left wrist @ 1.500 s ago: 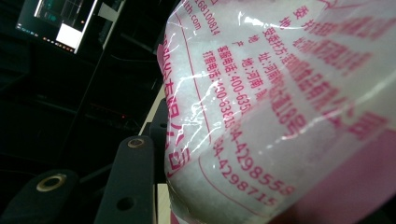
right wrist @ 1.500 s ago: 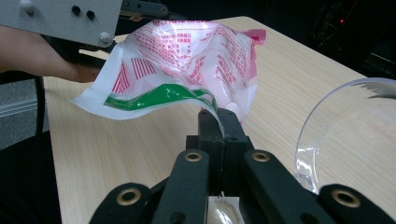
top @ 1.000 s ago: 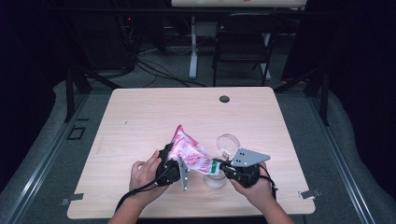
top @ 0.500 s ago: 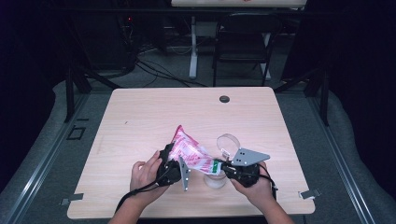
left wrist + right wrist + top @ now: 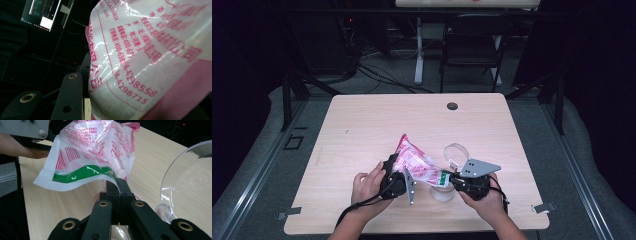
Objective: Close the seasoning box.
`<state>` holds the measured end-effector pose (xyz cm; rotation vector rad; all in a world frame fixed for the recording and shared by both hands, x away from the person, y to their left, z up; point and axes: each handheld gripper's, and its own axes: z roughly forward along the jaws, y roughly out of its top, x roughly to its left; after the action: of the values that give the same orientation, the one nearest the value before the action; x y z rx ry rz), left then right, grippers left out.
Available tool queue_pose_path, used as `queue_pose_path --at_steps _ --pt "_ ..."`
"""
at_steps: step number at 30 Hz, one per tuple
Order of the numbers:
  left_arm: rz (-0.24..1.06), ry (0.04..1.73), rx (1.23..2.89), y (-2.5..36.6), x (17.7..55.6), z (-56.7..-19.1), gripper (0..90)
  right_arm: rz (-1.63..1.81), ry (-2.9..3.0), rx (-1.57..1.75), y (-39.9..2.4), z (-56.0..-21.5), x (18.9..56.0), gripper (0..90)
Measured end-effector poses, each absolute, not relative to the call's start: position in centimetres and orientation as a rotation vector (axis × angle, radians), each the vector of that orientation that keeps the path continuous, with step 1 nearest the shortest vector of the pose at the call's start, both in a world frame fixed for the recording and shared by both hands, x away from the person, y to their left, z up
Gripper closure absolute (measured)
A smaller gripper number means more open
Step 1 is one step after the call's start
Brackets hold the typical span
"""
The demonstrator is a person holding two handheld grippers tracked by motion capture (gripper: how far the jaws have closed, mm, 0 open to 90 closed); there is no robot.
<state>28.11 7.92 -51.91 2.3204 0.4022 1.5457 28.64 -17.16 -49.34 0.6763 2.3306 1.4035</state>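
- The pink-and-white bag (image 5: 416,166) hangs above the desk (image 5: 362,130), lower middle of the high view, between both hands.
- The right hand-held gripper (image 5: 117,185) has its jaws pressed together, pinching the bag's green-striped edge.
- The left hand-held gripper (image 5: 393,176) clasps the bag's body.
- A clear cup (image 5: 443,192) stands just below.
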Motion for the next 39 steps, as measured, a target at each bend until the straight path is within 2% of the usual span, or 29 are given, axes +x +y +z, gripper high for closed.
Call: queue_pose_path --at_steps 39 --pt "1.665 0.334 2.344 7.4 27.6 -50.7 59.6 1.407 2.32 0.683 -17.3 -49.4 28.6 90.0"
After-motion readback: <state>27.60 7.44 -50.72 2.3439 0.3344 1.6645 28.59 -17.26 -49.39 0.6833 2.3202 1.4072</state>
